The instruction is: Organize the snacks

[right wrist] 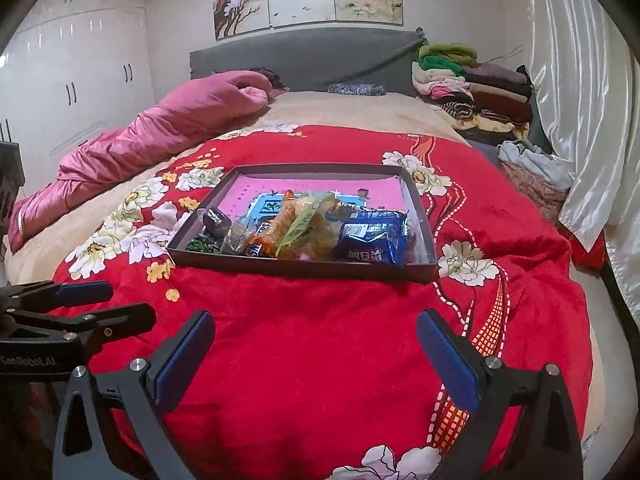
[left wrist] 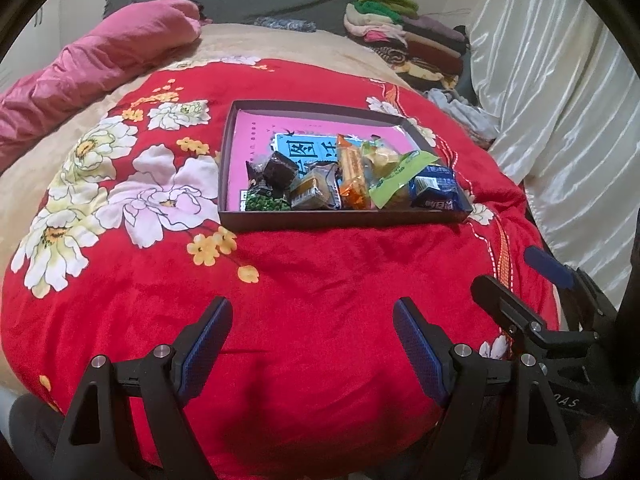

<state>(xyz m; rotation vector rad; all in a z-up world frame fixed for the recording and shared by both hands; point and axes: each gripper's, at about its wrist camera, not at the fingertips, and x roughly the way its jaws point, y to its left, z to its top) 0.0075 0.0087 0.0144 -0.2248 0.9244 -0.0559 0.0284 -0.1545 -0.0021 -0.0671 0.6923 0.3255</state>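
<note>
At the frame's centre, on the red floral blanket (left wrist: 312, 280), we see the shallow box (left wrist: 344, 218) holding the wrapped snacks (left wrist: 352, 184); our left tongs (left wrist: 312, 320) and right tongs (right wrist: 316, 334) stand apart, empty, near it.

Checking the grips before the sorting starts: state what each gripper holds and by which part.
Nothing is held. The left gripper and right gripper both have open, empty jaws over the red blanket; all the snacks lie in the box.
</note>
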